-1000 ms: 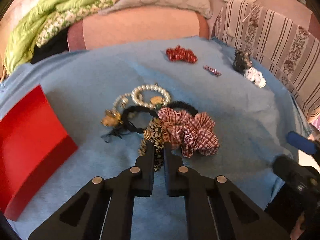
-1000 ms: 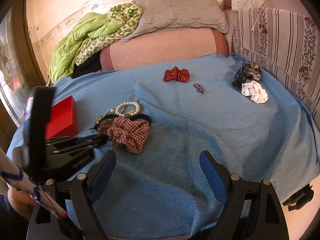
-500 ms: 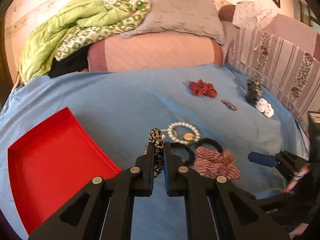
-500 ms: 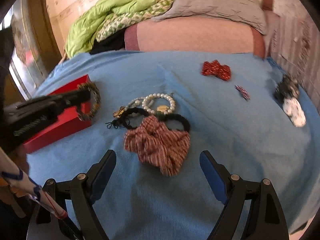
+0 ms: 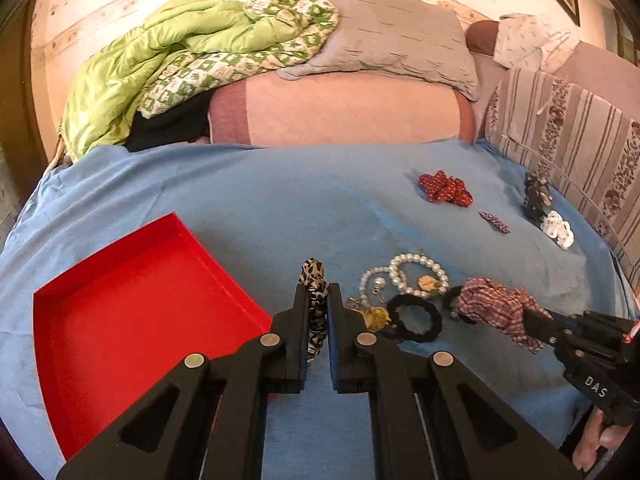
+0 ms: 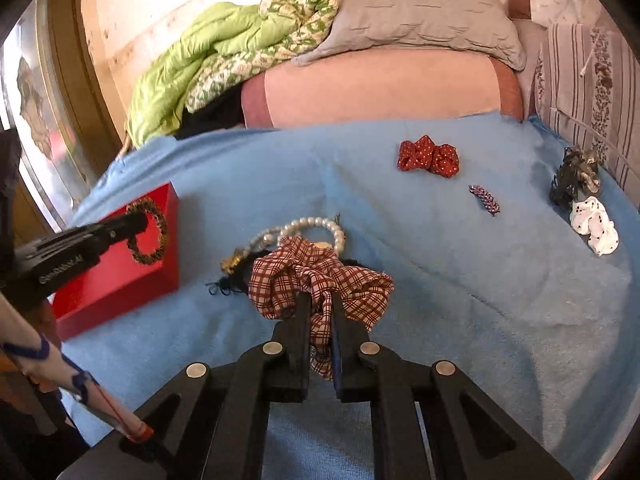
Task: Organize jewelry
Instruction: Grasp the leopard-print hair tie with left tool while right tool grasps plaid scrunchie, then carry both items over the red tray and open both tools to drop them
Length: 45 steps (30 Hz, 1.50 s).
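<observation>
Both tools clamped on hair ties above a blue-covered bed strewn with accessories.

The left tool [image 5: 318, 300] pinches one leopard-print scrunchie [image 5: 316, 312] upright, held in the air at the right edge of the single red tray [image 5: 120, 320], which lies on the bed [image 5: 260, 200] at the near left. The right tool [image 6: 320, 312] is closed on one red plaid scrunchie [image 6: 320, 276] that lies against a heap of two pearl bracelets [image 5: 416, 276], a black hair tie [image 5: 414, 318] and a gold trinket [image 5: 376, 316]. Farther right, well apart, lie one red dotted scrunchie [image 6: 428, 156], one small braided clip [image 6: 485, 199], one dark scrunchie [image 6: 574, 176] and one white dotted scrunchie [image 6: 595, 230]. A green quilt [image 5: 168, 60] and grey pillow [image 5: 392, 40] sit at the far end.
</observation>
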Tool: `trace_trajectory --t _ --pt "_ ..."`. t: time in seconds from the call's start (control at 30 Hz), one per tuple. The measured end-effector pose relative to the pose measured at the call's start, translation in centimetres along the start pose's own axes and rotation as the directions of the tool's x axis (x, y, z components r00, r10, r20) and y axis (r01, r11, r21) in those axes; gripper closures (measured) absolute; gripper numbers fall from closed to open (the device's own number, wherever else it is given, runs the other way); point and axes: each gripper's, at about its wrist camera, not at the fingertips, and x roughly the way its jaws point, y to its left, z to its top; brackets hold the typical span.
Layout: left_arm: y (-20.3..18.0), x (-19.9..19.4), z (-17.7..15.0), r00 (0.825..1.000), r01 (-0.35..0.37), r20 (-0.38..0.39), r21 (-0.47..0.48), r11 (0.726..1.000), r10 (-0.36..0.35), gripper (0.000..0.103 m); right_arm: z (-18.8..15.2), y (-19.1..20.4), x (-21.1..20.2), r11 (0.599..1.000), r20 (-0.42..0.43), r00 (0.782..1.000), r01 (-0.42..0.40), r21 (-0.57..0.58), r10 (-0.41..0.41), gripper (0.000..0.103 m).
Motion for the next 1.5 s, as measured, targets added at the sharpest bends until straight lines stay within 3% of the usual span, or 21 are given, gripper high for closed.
trace_trajectory --t 0.4,0.63,0.83,1.1,1.5 --pt "5.3 -1.1 0.9 0.999 -0.037 0.015 -0.128 0.991 0.039 0.095 2.0 2.3 -1.2 0.997 0.020 0.997 -0.075 -0.007 0.075 0.094" --pt "9.5 -1.0 1.0 0.997 -0.082 -0.007 -0.209 0.974 0.082 0.095 3.7 5.9 0.0 0.990 -0.005 0.991 -0.134 -0.039 0.134 0.094" --pt "14.3 -0.3 0.9 0.989 -0.150 -0.061 -0.287 0.946 0.138 0.095 6.0 10.5 2.9 0.976 -0.053 0.977 -0.209 -0.058 0.207 0.094" --pt "19.6 0.9 0.7 0.965 -0.259 -0.131 -0.351 0.900 0.227 0.095 8.9 17.1 7.4 0.951 -0.117 0.952 -0.294 -0.095 0.283 0.094" --pt "25.2 2.5 -0.2 0.943 -0.326 -0.216 -0.442 0.836 0.254 0.095 11.9 23.7 15.8 0.942 -0.199 0.934 -0.320 -0.102 0.295 0.094"
